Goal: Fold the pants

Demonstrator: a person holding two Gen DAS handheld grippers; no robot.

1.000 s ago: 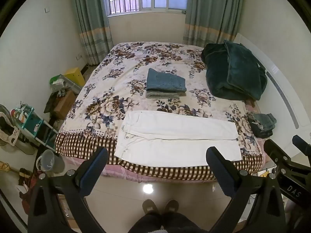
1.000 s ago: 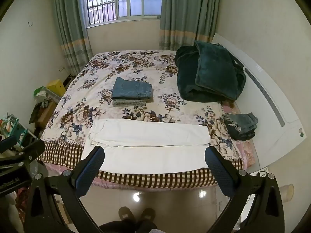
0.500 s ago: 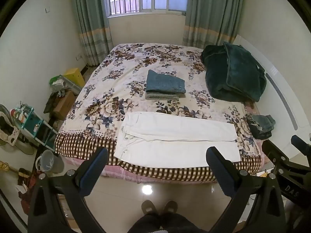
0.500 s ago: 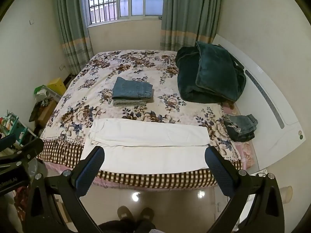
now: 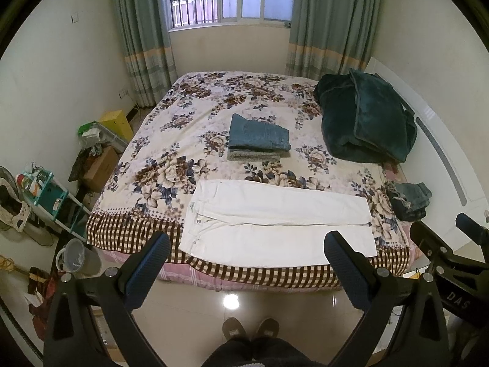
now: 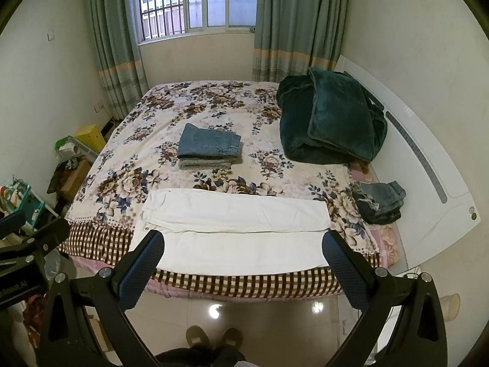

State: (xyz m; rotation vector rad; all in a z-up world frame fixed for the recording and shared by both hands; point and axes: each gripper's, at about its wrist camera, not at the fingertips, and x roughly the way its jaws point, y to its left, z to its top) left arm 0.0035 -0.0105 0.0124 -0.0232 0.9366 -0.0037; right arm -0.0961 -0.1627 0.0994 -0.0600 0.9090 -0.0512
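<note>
- While you are standing at the foot of the bed (image 5: pixel 195 98), you are holding the left hand-held gripper (image 5: pixel 246 263) with its fingers spread wide, gripping nothing.
- You are holding the right hand-held gripper (image 6: pixel 243 261) spread and empty too.
- White pants (image 5: pixel 275 223) are lying flat along the near edge, waistband to your left.
- Folded jeans (image 5: pixel 258 136) are sitting mid-bed, beyond the pants.

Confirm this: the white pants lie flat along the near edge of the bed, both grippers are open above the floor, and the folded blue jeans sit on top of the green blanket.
One thing is wrong. The folded blue jeans sit on a grey folded garment mid-bed, apart from the green blanket, as the right wrist view shows. The white pants, left gripper and right gripper are as stated.
</note>
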